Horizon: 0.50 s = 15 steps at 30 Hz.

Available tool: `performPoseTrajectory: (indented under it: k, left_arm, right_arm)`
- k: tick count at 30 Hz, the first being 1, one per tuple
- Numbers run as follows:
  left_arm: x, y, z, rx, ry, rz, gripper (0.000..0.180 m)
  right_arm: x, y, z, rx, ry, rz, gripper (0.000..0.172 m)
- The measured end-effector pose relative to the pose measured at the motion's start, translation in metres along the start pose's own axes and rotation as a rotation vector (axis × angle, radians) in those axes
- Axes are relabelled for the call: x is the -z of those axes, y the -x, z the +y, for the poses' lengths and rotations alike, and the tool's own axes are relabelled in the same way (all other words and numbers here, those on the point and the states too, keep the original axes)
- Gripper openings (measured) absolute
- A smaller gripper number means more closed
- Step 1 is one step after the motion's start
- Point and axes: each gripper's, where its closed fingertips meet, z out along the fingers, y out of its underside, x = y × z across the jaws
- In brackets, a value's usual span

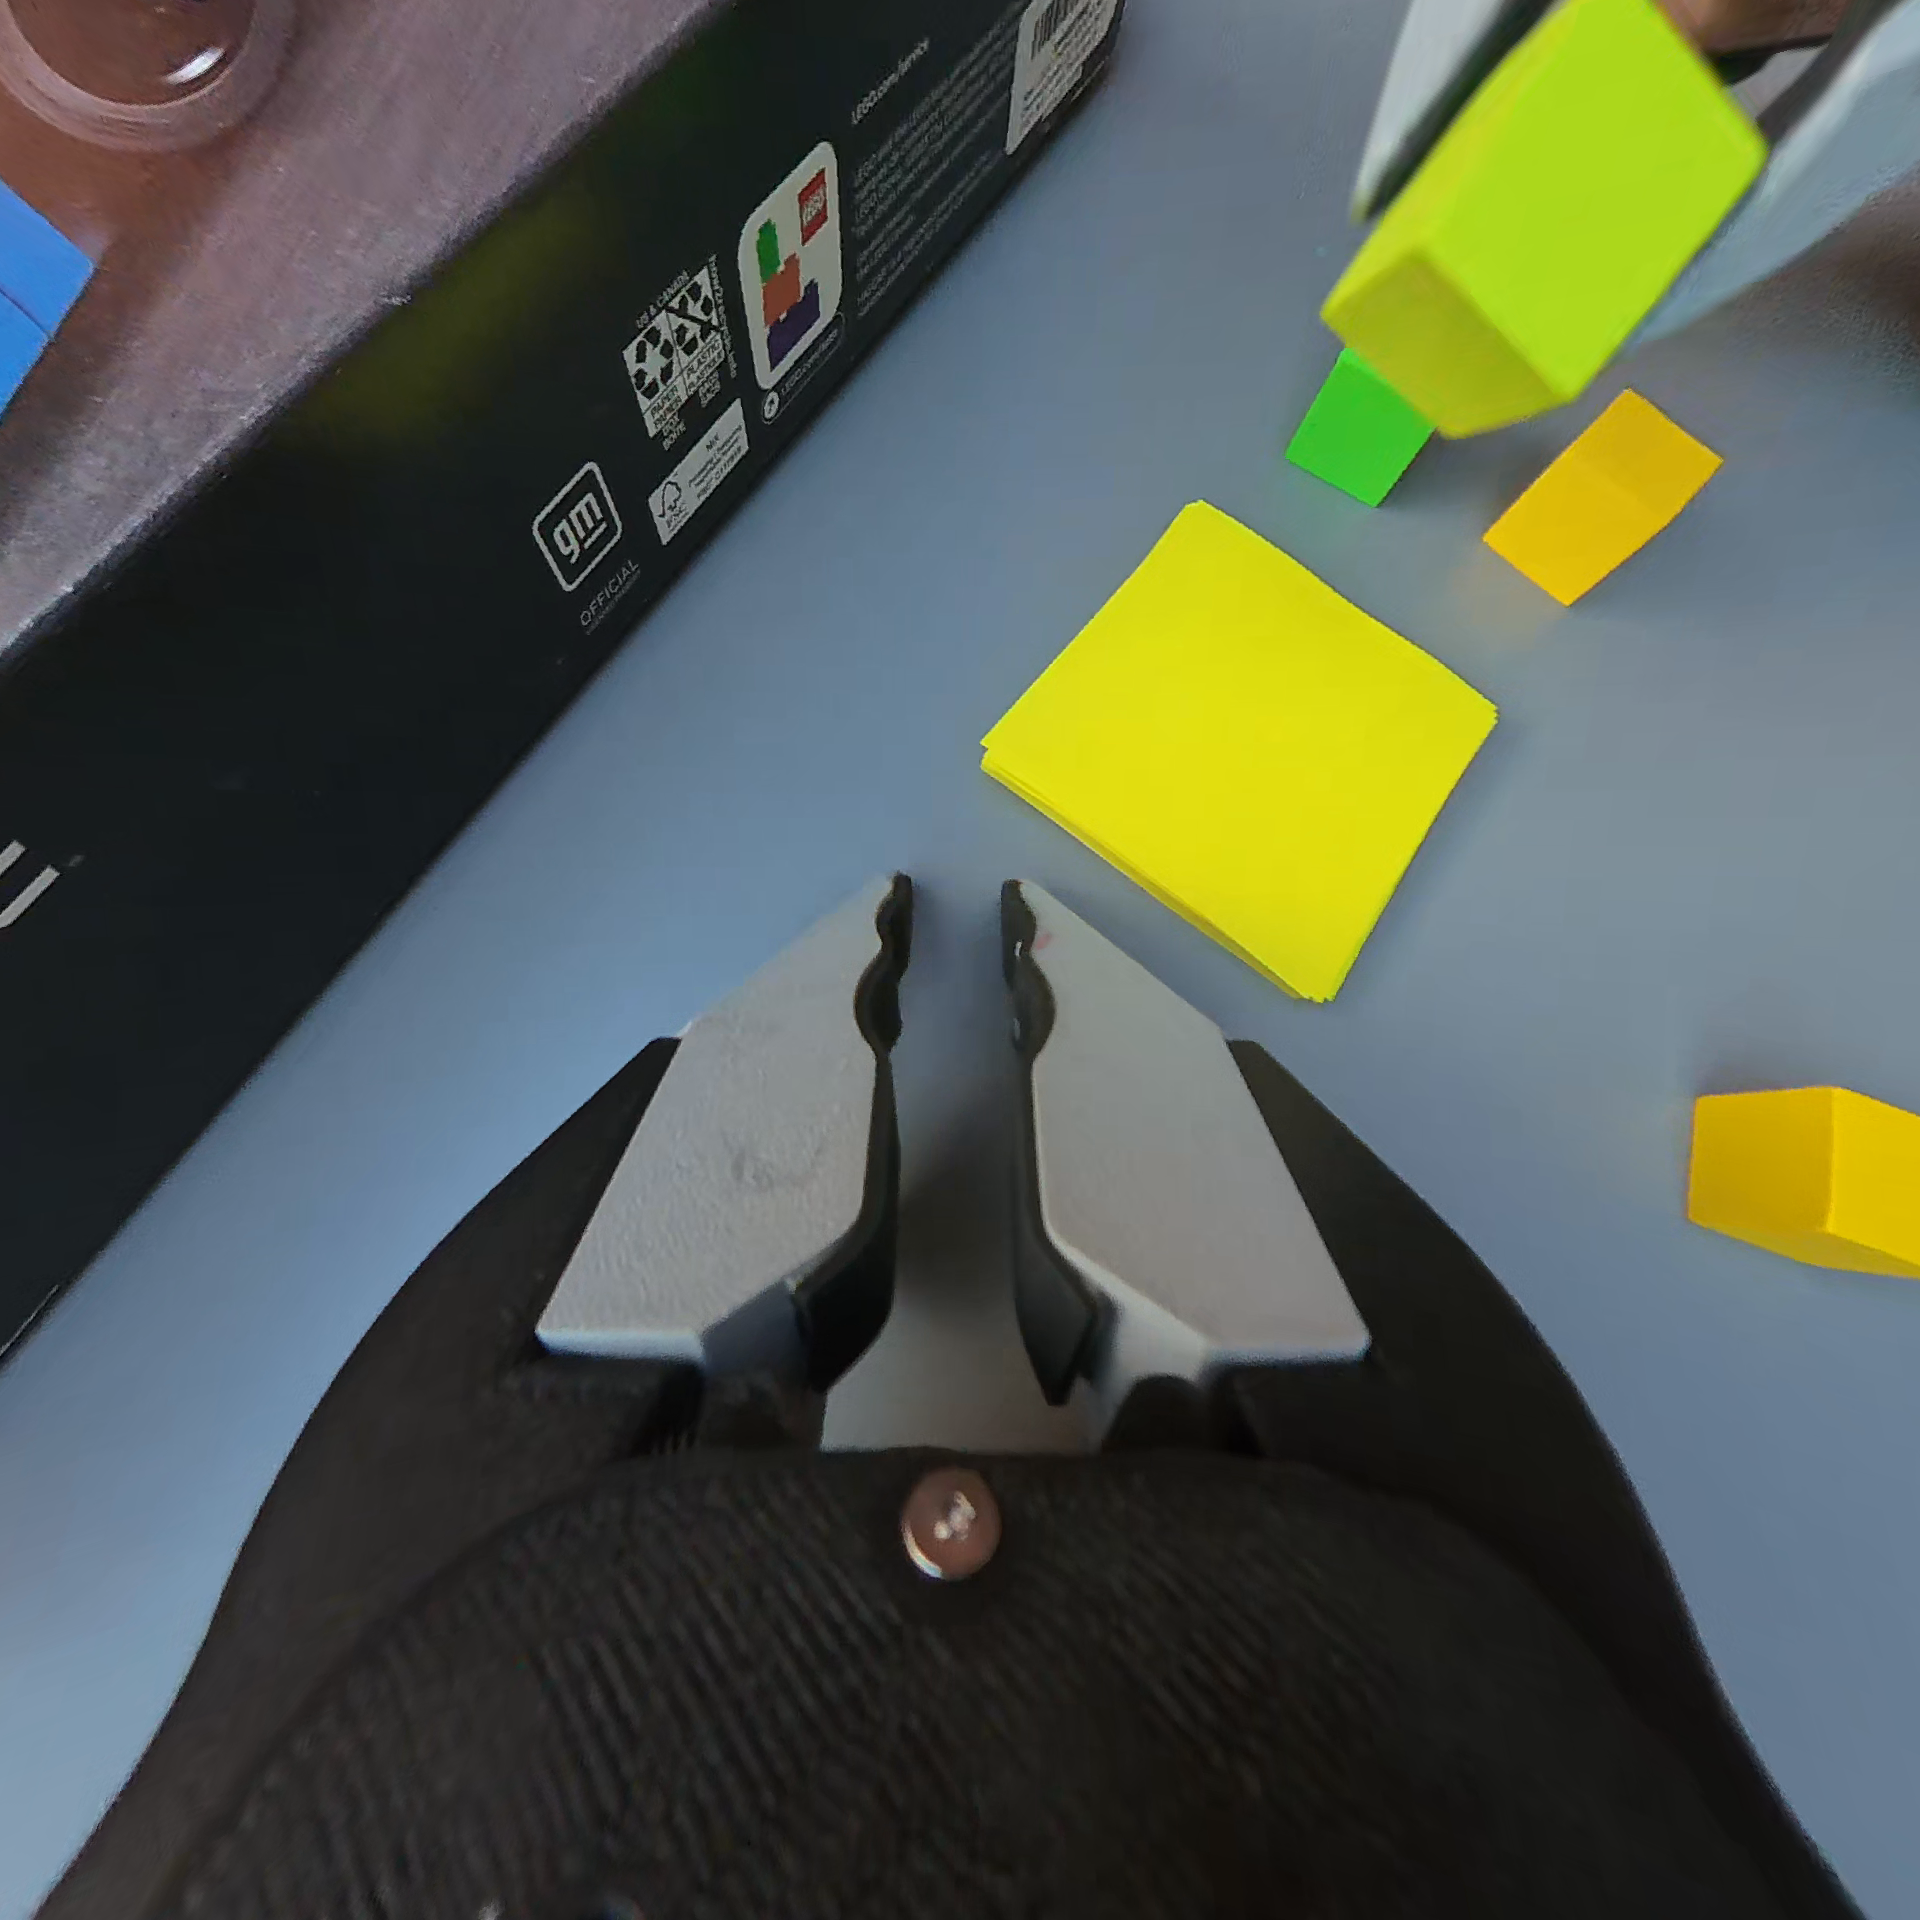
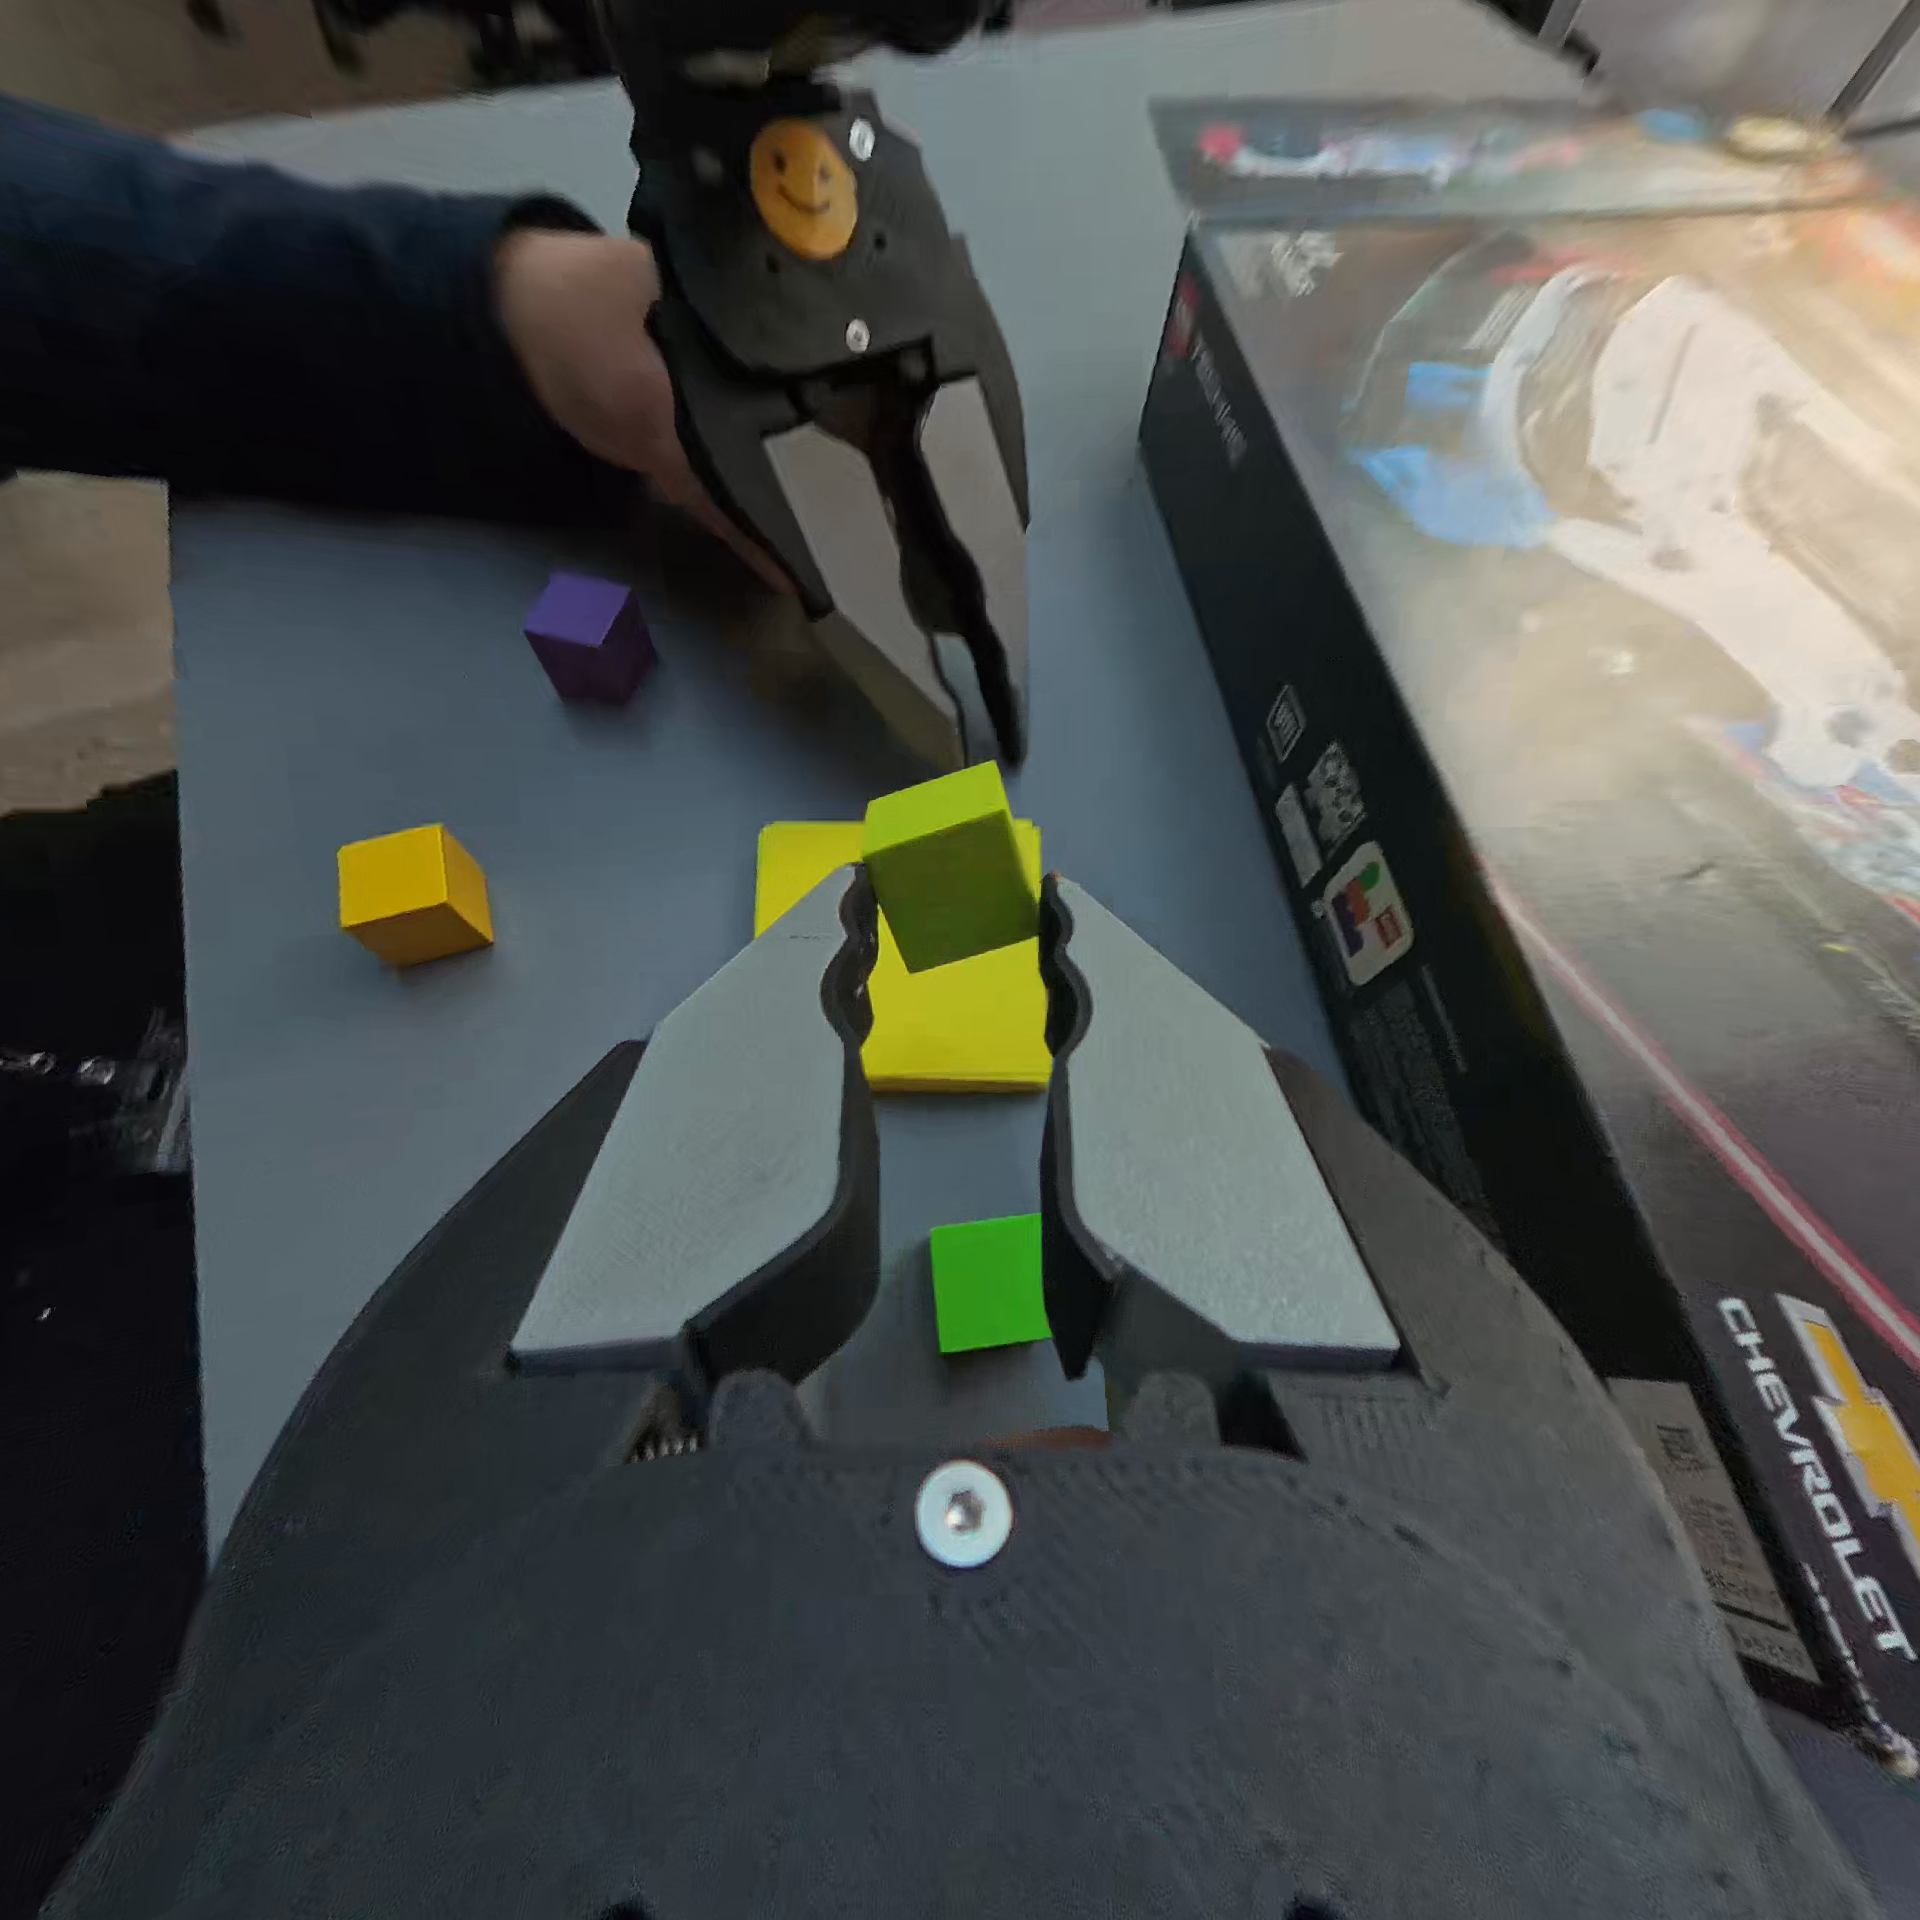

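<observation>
Two grippers share a matte blue-grey worktop [image 1: 727, 727] strewn with small painted blocks. The right gripper [image 2: 951, 914] clamps a lime block [image 2: 951, 868] between its wavy black pads, both pressing its sides; the block sits tilted, raised above a flat pad of yellow paper squares [image 1: 1236, 743]. The left gripper [image 1: 956, 899] hangs low just beside that pad, its jaws a little apart with only bare worktop between them. Beneath the right gripper a smaller bright green block [image 2: 985, 1286] rests on the worktop, and two yellow-orange cubes [image 1: 1600, 499] [image 1: 1808, 1179] and a purple cube [image 2: 590, 636] lie well apart from one another. All the blocks look hard, sharp-edged and smoothly coated, likely firm to pinch; the paper stack is thin, its sheet edges slightly fanned. A long black cardboard box [image 1: 343, 582] with a glossy printed lid borders the scene. A dark-sleeved arm [image 2: 260, 312] guides the left gripper.
</observation>
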Motion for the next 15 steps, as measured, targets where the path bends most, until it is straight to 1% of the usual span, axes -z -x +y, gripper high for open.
performPoseTrajectory:
  k: [2,4,7,10,11,13,15]
  left_arm:
    - [0.000,0.000,0.000,-0.003,0.001,-0.003,0.015]
    - [0.000,0.000,0.000,-0.002,0.001,-0.002,0.015]
    - [0.000,0.000,0.000,-0.007,0.001,-0.005,0.015]
    - [0.000,0.000,0.000,-0.017,0.002,-0.011,0.015]
    - [0.000,0.000,0.000,-0.019,0.002,-0.014,0.015]
    - [0.000,0.000,0.000,-0.021,0.003,-0.016,0.015]
    - [0.000,0.000,0.000,-0.021,0.003,-0.015,0.015]
  right_arm:
    - [-0.006,0.011,0.017,0.028,0.167,-0.015,0.029]
    - [-0.012,0.010,0.029,0.073,0.300,0.041,0.029]
    - [-0.024,0.012,0.036,0.103,0.403,0.050,0.029]
    - [-0.035,0.015,0.051,0.117,0.537,0.039,0.030]
    - [-0.039,0.014,0.052,0.126,0.558,0.047,0.032]
    - [-0.046,0.017,0.051,0.127,0.558,0.036,0.029]
    - [-0.047,0.019,0.048,0.120,0.553,0.029,0.035]
